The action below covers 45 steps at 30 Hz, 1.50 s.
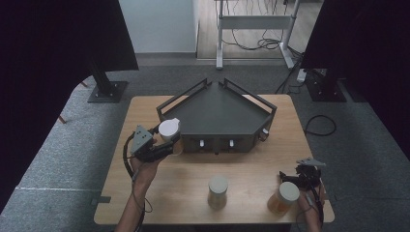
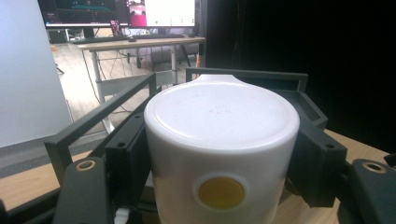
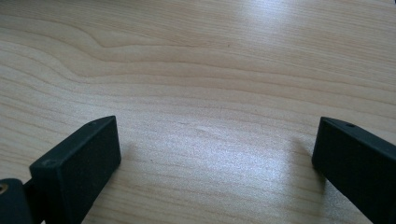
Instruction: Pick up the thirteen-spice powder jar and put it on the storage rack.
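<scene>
Grey carpet and dark curtains surround a pale wooden bench [image 1: 251, 169]. At its far half sits a dark, angular tray [image 1: 217, 116] with railed sides. Judging by the layout, white-lidded jars are being moved into that tray. The left hand-held gripper [image 1: 167, 145] is clamped on one jar [image 2: 222, 149], raised at the tray's near-left corner; next it likely needs lifting over the rail. Two more jars [image 1: 218, 191] [image 1: 284, 197] stand near the front edge. The right hand-held gripper [image 3: 215, 154], jaws wide apart, hovers over bare wood just beside the rightmost jar.
</scene>
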### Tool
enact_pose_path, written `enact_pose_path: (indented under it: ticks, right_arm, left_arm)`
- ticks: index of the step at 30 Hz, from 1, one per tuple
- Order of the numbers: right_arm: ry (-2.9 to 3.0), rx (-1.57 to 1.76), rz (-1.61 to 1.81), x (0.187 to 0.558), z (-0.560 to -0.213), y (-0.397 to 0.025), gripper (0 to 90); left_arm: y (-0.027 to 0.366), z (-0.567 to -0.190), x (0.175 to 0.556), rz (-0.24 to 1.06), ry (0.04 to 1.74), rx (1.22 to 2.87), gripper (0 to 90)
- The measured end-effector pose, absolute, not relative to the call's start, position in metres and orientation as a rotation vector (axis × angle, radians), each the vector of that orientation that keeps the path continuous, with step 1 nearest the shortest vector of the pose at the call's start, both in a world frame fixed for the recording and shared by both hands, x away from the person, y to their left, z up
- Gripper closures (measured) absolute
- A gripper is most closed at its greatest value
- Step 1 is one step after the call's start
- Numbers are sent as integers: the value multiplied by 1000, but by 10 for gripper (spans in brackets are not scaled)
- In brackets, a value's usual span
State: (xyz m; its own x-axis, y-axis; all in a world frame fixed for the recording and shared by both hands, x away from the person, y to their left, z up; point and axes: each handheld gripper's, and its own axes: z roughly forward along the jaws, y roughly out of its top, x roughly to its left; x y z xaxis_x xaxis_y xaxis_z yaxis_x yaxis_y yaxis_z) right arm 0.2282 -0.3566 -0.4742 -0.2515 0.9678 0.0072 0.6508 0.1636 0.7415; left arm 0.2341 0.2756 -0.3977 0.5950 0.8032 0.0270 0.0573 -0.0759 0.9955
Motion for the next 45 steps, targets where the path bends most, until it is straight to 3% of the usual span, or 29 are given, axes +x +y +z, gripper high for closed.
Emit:
enact_pose_path:
  ticks: [45]
  right_arm:
    - [1970,1531,883,228,-474,-357,4]
  left_arm:
    - [254,-360,287,762,791,1548,309]
